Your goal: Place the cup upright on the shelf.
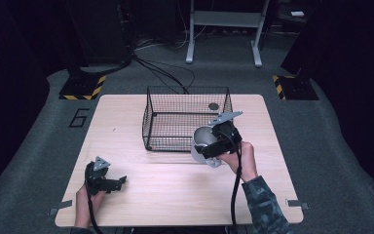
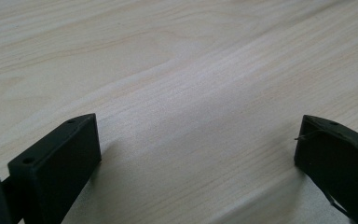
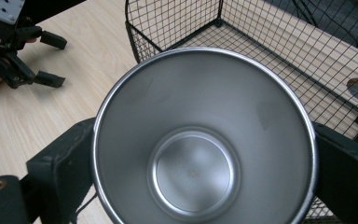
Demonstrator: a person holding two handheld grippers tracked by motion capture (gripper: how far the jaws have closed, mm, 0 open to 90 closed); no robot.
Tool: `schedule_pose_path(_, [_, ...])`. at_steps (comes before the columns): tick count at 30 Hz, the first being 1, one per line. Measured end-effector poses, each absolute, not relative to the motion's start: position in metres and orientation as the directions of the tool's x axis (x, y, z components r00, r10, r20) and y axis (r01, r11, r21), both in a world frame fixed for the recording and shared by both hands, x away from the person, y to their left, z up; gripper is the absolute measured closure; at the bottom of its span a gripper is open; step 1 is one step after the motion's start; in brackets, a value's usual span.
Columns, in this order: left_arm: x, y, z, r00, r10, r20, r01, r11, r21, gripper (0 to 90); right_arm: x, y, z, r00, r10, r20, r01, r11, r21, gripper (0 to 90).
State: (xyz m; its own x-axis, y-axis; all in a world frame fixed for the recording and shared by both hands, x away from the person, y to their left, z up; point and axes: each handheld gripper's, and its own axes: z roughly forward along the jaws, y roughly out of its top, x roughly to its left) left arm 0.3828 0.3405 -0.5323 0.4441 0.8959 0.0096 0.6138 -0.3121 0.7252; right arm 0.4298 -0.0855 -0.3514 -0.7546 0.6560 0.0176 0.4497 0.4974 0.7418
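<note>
A shiny steel bowl (image 1: pixel 201 140) hangs tilted just above the table, at the near right corner of a black wire basket (image 1: pixel 148 117). My right gripper (image 1: pixel 207 149) is shut on it. In the right gripper view the bowl (image 3: pixel 200 140) faces the camera with its mouth, empty, a jaw pressed on each side of it, and the basket (image 3: pixel 279 51) stands behind it. My left gripper (image 1: pixel 120 182) lies low over the wooden table (image 1: pixel 175 195) at the near left, open. Between its jaws in the left gripper view (image 2: pixel 198 154) there is bare wood.
The basket stands empty in the far middle of the table, with a small dark round spot (image 1: pixel 214 106) at its far right corner. Around the table lie grey carpet, cables and a metal stand (image 1: pixel 224 29) at the back.
</note>
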Motion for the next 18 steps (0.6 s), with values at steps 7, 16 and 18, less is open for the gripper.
schedule_pose_path(7, [0.383, 0.340, -0.532, 0.444, 0.896, 0.009, 0.614, -0.312, 0.725, 0.3, 0.444, -0.083, -0.338, -0.754, 0.657, 0.000, 0.441, 0.505, 0.742, 5.5])
schedule_pose_path(16, [0.383, 0.340, -0.532, 0.443, 0.896, 0.009, 0.614, -0.311, 0.725, 0.3, 0.463, -0.081, -0.325, -0.741, 0.671, 0.011, 0.462, 0.498, 0.734, 5.5])
schedule_pose_path(18, [0.383, 0.340, -0.532, 0.443, 0.896, 0.009, 0.614, -0.311, 0.725, 0.3, 0.468, -0.080, -0.324, -0.742, 0.671, 0.001, 0.453, 0.500, 0.738, 5.5])
